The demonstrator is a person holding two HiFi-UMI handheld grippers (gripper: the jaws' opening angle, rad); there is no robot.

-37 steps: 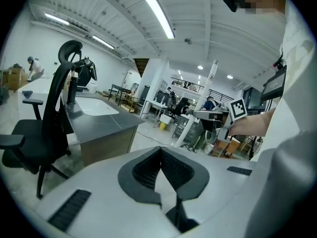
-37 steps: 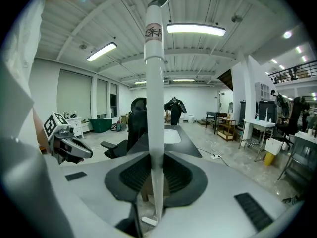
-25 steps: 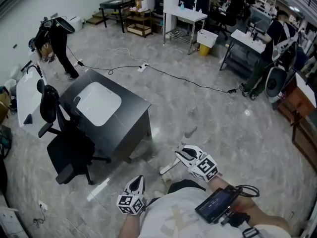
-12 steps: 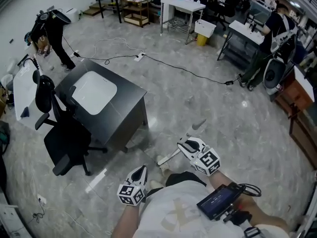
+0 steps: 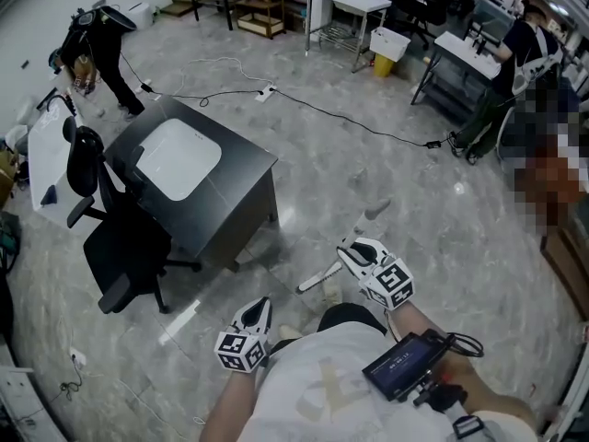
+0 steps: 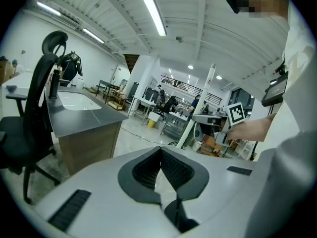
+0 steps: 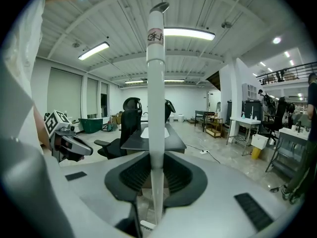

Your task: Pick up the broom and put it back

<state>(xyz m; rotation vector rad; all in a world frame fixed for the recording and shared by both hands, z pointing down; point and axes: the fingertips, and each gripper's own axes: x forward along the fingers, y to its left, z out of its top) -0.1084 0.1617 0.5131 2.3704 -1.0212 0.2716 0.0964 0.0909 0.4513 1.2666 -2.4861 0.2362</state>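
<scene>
**Broom carried in the right gripper, head view and both gripper views.** Nearest the camera, the left gripper (image 5: 259, 311) hangs at the person's left side. Its jaws are clenched together on nothing, and its own view shows the ribbed pads meeting with only floor behind them. Just beyond, the right gripper (image 5: 346, 256) grasps the broom (image 5: 318, 279) by its pale handle. In the right gripper view that handle stands upright between the pads, pressed from both sides, with its grey cap (image 7: 159, 7) high above. In the head view the broom is off the marbled floor (image 5: 414, 182), and its lower end shows just left of the jaws. The brush itself cannot be made out.

Farther off stand a dark surface (image 5: 241, 184) bearing a white panel (image 5: 179, 159) and an office chair (image 5: 124, 270) beside it. A black cable (image 5: 359, 127) trails across the floor, and work benches (image 5: 345, 7) line the back. No rack or resting place for the broom can be identified.

**Likely hazards.**
- The handle is smooth and round and is held at one narrow point, so it may slide or pivot in the jaws if tilted.
- Its long free ends could strike the surface or chair on a turn.
- The trailing cable could catch the lower end, or a foot.
</scene>
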